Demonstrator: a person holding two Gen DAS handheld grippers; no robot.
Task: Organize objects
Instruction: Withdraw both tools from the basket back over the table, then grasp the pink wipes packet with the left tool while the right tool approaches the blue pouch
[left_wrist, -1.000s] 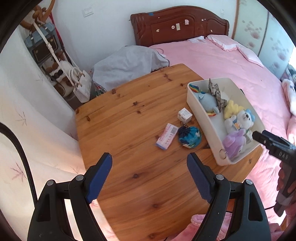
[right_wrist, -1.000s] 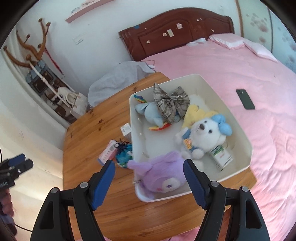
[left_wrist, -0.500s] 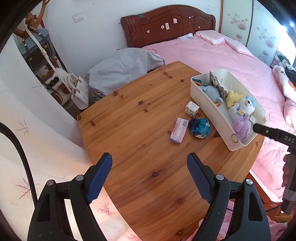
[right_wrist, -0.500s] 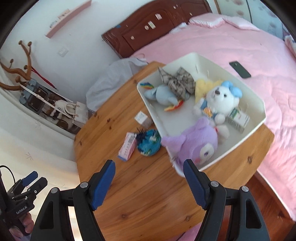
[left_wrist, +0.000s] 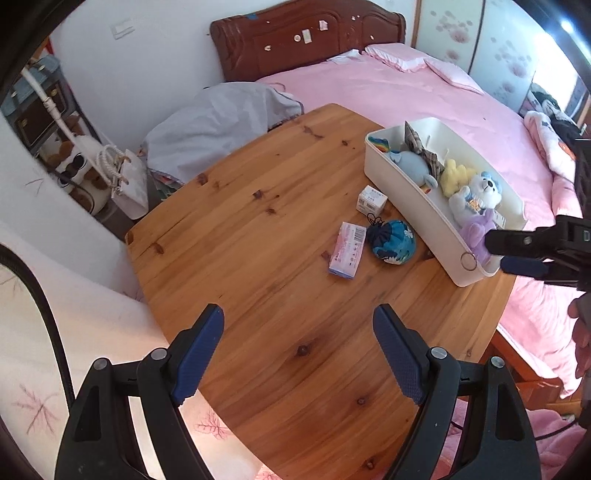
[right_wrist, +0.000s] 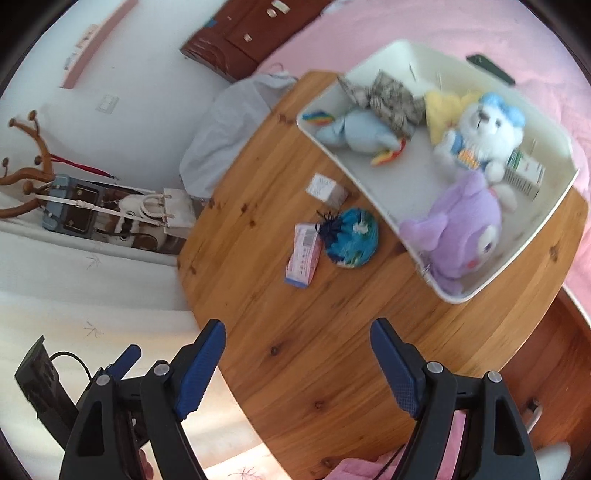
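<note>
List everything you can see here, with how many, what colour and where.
Table: one, wooden, beside bed.
Bin: one, white, table's right side.
Plush toys: four, purple, white, yellow, light blue, in bin.
Plaid bow: one, grey-brown, in bin.
Carton: one, white-green, in bin.
Pouch: one, blue, on table.
Pink box: one, left of pouch.
White box: one, beside bin.
Phone: one, dark, on bed.
Left gripper: open.
Right gripper: open.

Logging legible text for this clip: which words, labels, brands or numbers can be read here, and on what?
"D": white letter on the right claw body at the frame edge, cut off.
Pink box: barcode and print, too small.
Small white box: print unreadable.
Carton in the white bin: blurred.
</note>
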